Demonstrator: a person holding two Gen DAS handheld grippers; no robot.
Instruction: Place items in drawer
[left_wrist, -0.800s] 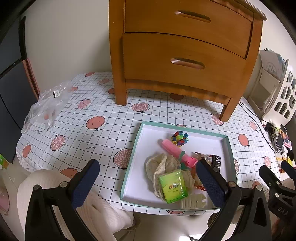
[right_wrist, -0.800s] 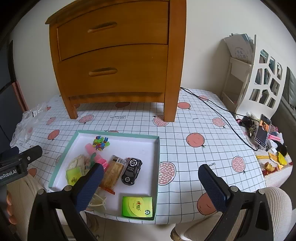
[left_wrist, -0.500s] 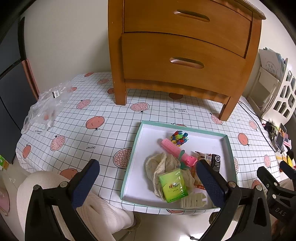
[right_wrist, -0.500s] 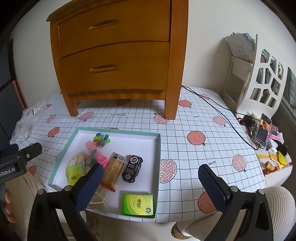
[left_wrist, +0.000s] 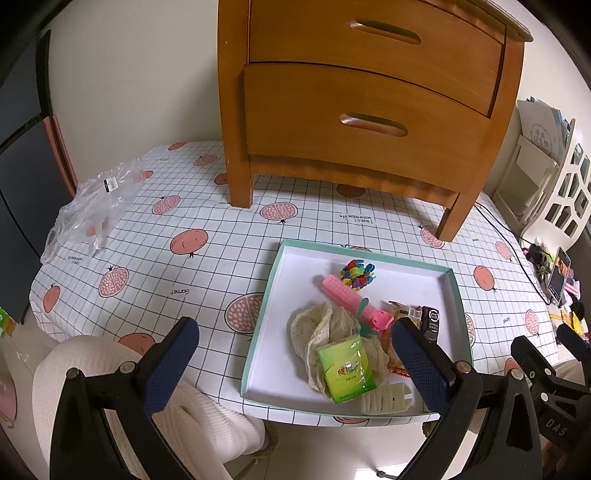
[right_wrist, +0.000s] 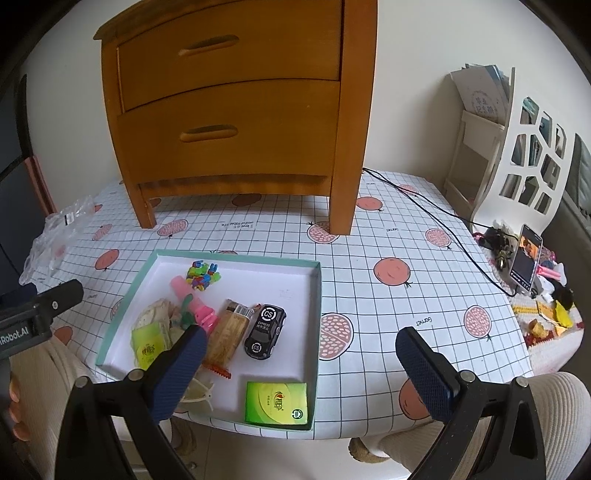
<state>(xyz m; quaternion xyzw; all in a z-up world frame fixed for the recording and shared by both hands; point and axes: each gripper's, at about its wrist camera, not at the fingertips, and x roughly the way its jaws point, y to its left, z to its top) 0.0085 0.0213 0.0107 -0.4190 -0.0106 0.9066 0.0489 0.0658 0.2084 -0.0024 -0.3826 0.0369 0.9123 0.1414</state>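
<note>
A wooden two-drawer nightstand (left_wrist: 369, 110) (right_wrist: 236, 110) stands at the back of the table, both drawers closed. In front of it lies a teal-rimmed white tray (left_wrist: 264, 314) (right_wrist: 316, 332) holding a pink hair roller (left_wrist: 343, 295), a beige cloth (left_wrist: 325, 332), a green tissue pack (left_wrist: 345, 369), coloured clips (right_wrist: 203, 275), a black toy car (right_wrist: 264, 330), a snack bar (right_wrist: 227, 332) and a green box (right_wrist: 277, 402). My left gripper (left_wrist: 295, 354) hovers open over the tray's near left. My right gripper (right_wrist: 301, 367) hovers open over the tray's near right corner. Neither holds anything.
A crumpled clear plastic bag (left_wrist: 92, 206) lies at the table's left edge. A black cable (right_wrist: 436, 221) runs across the right side to a phone (right_wrist: 524, 258) among clutter. A white shelf (right_wrist: 517, 155) stands at right. The person's knees sit below the near table edge.
Both grippers have moved slightly forward toward the nightstand, which now looks a little larger. Both stay open and nothing on the table has moved.
</note>
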